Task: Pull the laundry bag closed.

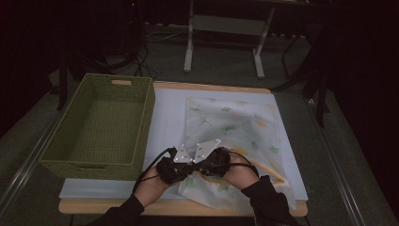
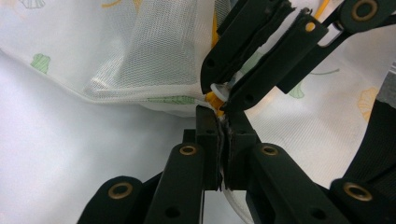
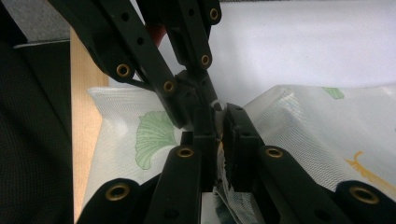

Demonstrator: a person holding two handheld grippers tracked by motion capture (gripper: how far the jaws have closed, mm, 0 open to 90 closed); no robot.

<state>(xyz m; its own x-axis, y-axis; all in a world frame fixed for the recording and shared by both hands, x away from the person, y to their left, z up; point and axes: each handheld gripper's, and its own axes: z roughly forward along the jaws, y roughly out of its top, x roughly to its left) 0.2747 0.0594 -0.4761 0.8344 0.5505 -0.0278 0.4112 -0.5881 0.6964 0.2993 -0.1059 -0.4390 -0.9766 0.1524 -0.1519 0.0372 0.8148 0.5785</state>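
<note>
A white mesh bag [image 1: 233,125] printed with green and orange leaves lies on the pale blue mat [image 1: 167,113]. Both hands meet at its near left edge. My left gripper [image 2: 219,122] is shut on the bag's hem just beside the yellow zipper [image 2: 212,99]. Tip to tip with it, my right gripper [image 3: 218,113] is shut on the small white zipper pull [image 3: 216,103]. In the high view the left gripper [image 1: 185,170] and right gripper [image 1: 203,168] sit side by side, grey plates on top. The bag's mesh [image 2: 154,51] lifts slightly behind the jaws.
A green woven basket [image 1: 101,122] stands on the left of the mat, close to my left hand. The wooden table edge [image 1: 188,207] runs along the front. Grey floor and a white frame [image 1: 190,42] lie beyond the table.
</note>
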